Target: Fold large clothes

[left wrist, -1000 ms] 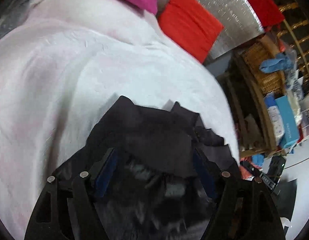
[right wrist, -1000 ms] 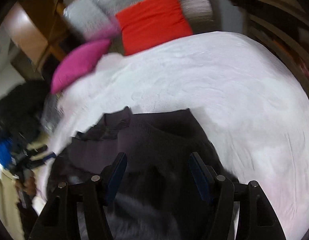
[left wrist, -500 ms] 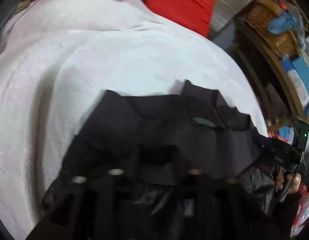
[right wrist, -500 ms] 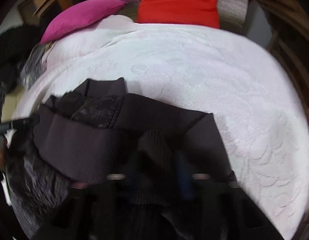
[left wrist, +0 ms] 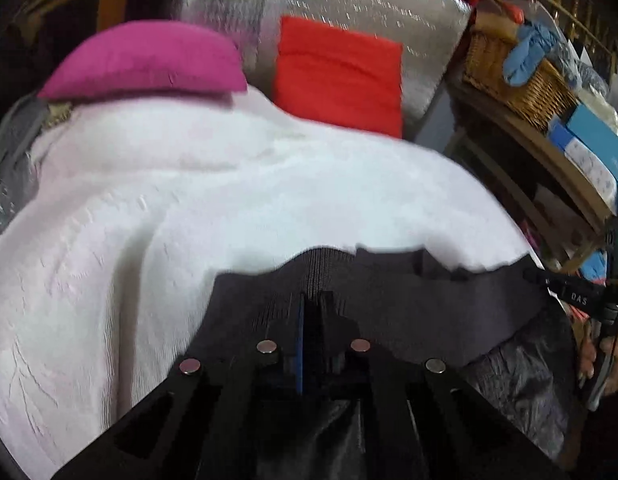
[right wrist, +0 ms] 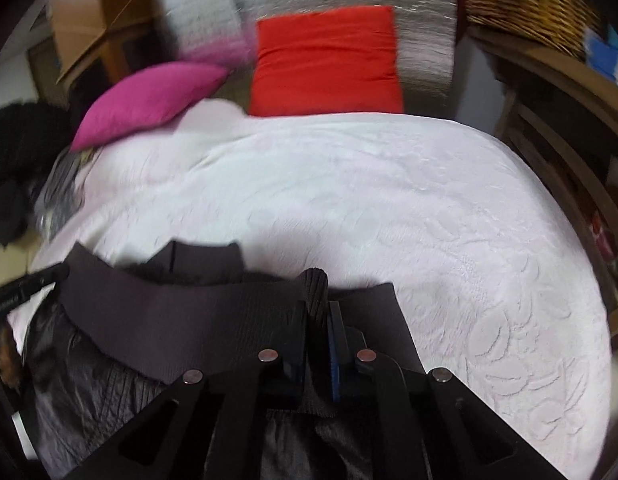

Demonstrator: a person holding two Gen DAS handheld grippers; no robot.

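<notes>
the dark jacket [left wrist: 389, 300] hangs low in both frames over the white bedspread [left wrist: 189, 208]. the left gripper [left wrist: 311, 312] and right gripper [right wrist: 321, 312] each pinch its ribbed hem, jaws pressed together. the thin bite could slip, dropping an edge and skewing the fold.

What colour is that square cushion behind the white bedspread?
The square cushion is bright orange-red; the right wrist view shows it best.
</notes>
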